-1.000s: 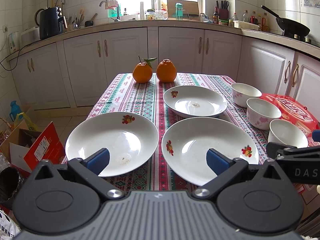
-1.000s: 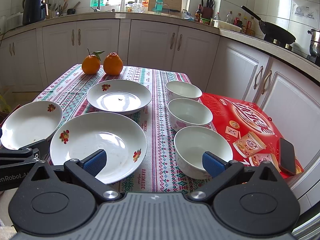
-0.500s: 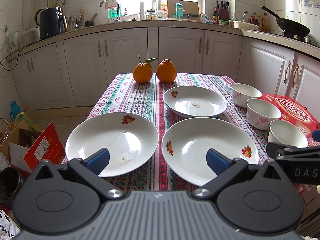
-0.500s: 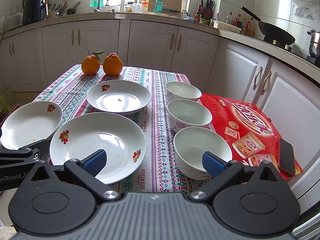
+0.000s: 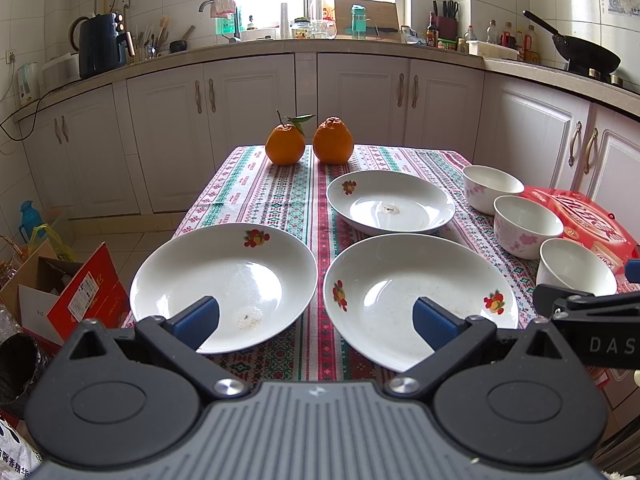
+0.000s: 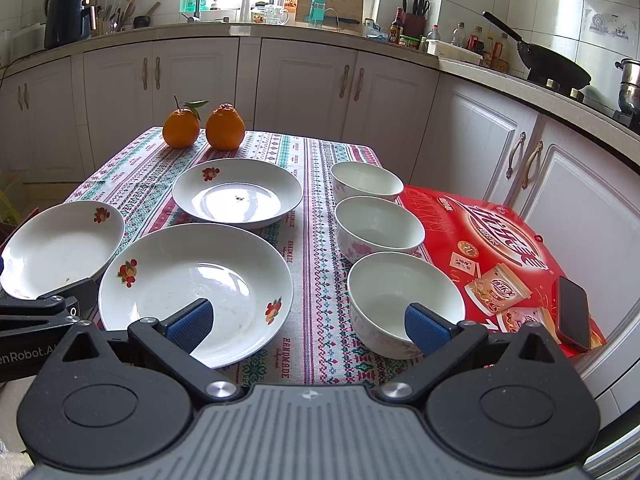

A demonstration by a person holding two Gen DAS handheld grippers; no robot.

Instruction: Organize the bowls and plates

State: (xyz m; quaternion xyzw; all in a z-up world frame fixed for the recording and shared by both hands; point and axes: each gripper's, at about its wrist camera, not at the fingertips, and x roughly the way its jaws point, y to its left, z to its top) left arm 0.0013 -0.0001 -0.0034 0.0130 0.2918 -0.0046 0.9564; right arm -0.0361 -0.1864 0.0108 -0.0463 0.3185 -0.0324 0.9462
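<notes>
Three white plates with fruit prints lie on the patterned tablecloth: a left plate [image 5: 224,284], a near middle plate [image 5: 416,296] and a far plate [image 5: 390,206]. Three white bowls stand in a row on the right: far bowl [image 6: 366,180], middle bowl [image 6: 378,226], near bowl [image 6: 402,298]. My left gripper [image 5: 316,322] is open and empty, hovering over the table's front edge between the two near plates. My right gripper [image 6: 310,322] is open and empty, between the near middle plate [image 6: 196,288] and the near bowl.
Two oranges [image 5: 308,144] sit at the table's far end. A red box [image 6: 500,256] lies at the right edge with a phone [image 6: 574,312] on it. Cardboard boxes [image 5: 68,280] stand on the floor at left. Kitchen cabinets [image 5: 360,92] run behind.
</notes>
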